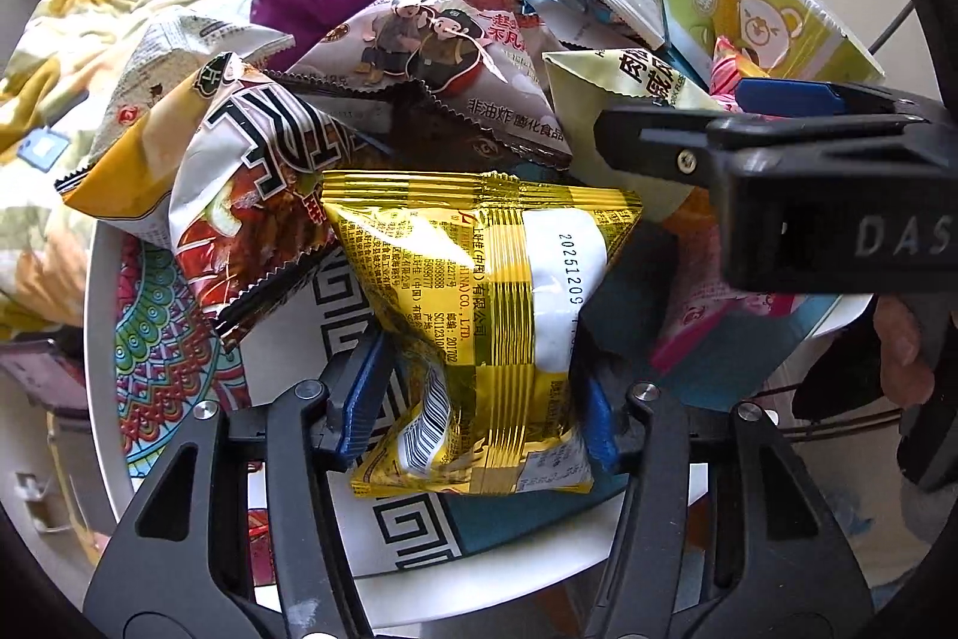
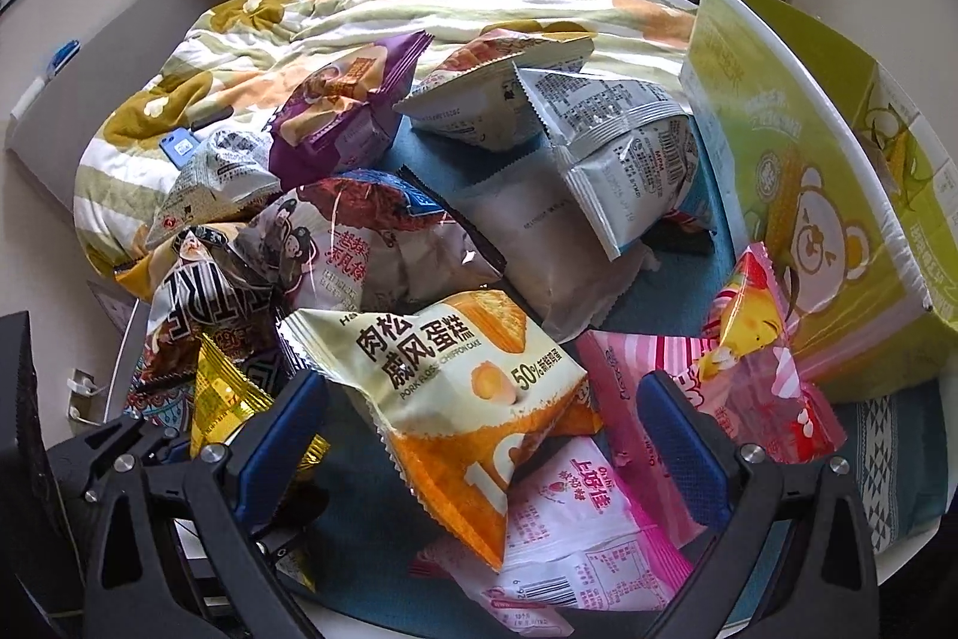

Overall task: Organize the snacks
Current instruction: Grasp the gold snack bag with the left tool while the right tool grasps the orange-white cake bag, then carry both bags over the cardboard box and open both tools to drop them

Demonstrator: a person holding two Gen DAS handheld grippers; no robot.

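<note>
Round table (image 1: 108,339) heaped with snack packets, landmark for all below. Green carton (image 2: 826,196) upright at table's far right edge, likely bin for sorted packets. Pork-floss cake packet (image 2: 455,387) on top of heap at table's near side, between spread jaws of right gripper (image 2: 479,435); pads not touching it, nothing held, seemingly lining up for pick. Gold packet (image 1: 473,315) over table's left part, pinched at its lower half by left gripper (image 1: 473,417), jaws closed tight, foil crumpled, 1 packet secured for moving.
</note>
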